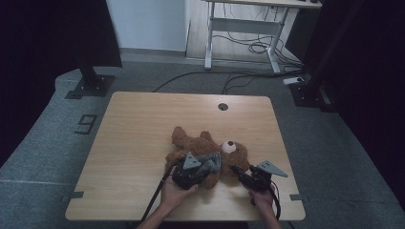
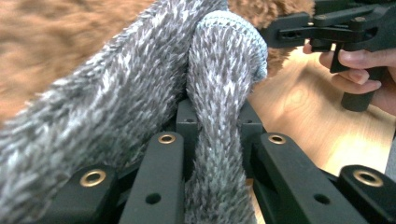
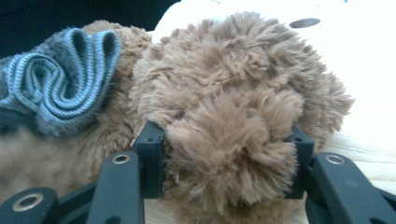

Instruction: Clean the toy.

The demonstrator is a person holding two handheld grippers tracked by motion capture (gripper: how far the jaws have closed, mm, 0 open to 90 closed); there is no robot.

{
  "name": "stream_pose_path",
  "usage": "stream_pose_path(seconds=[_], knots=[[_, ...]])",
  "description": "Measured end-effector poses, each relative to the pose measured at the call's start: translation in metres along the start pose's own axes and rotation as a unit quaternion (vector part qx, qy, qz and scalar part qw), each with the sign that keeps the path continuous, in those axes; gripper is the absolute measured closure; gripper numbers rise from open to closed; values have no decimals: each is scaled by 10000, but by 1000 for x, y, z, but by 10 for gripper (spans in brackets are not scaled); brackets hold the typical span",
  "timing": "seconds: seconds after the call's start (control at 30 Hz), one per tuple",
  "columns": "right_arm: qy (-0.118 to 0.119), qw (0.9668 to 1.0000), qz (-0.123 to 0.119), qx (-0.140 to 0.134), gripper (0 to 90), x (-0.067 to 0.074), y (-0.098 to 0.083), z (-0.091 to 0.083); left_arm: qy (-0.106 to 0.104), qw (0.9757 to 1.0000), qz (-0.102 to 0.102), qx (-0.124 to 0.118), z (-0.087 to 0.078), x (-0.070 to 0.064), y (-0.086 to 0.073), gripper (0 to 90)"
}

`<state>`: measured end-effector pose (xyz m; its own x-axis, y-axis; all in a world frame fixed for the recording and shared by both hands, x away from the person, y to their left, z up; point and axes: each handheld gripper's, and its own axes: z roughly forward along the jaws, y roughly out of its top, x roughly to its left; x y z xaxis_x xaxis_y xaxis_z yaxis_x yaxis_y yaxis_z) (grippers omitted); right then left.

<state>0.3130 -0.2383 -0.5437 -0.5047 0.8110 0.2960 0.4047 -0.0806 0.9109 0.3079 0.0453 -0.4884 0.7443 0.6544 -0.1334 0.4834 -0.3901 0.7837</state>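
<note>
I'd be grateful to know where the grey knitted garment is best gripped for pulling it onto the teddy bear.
Probably at the ribbed hem of the grey knitted garment, coming from the person's side of the teddy bear: that edge is doubled and bunched, so it likely holds firmer than loose knit.

In the high view the left gripper (image 1: 193, 171) covers much of the teddy bear (image 1: 191, 140), so the middle of the bear's body is hidden and the grey knitted garment (image 1: 212, 162) shows as a small patch. In the left gripper view the garment (image 2: 140, 93) runs off the left and bottom edges, and the bear's fur (image 2: 56, 32) behind it is blurred. In the right gripper view the bear's fur (image 3: 233, 116) hides the jaw tips, perhaps pressed into it.
</note>
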Motion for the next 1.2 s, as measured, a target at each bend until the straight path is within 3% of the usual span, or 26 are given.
stream_pose_path(seconds=[0.13, 0.3, 0.37, 0.47, 0.63, 0.73, 0.8, 0.97, 1.03, 1.2], knots=[[0, 10000, 41, -5, 485, -1, 0, 0, -40, 9998, 66, -176, 0, -11, 9, 769], [-11, 10000, 23, -6, 485, 0, 0, 0, -302, 9982, 345, -376, 8, -39, 39, 768], [-8, 10000, 28, -9, 484, -1, 0, 0, -374, 9977, 434, -349, 18, -51, 47, 768], [2, 10000, 42, -8, 485, -1, -1, 0, -405, 9977, 535, -34, 40, -62, 45, 767], [17, 10000, -25, 28, 487, -1, -2, -1, -436, 9988, 227, 29, 50, -50, 25, 767], [36, 10000, 22, 12, 486, -2, -1, -1, -253, 9990, 353, 142, 47, -43, 18, 766], [43, 10000, 37, 12, 486, -3, -1, -1, -189, 9992, 321, 175, 43, -37, 12, 767], [11, 10000, 15, 5, 486, -2, -1, -2, -104, 9997, 190, 66, 24, -22, -1, 767], [-6, 10000, 40, -15, 486, -1, -1, -1, -1, 10000, 57, -74, 9, -13, -8, 766], [30, 9999, 115, -47, 486, -3, -1, -1, 209, 9996, -140, -144, -15, 9, -29, 765]])
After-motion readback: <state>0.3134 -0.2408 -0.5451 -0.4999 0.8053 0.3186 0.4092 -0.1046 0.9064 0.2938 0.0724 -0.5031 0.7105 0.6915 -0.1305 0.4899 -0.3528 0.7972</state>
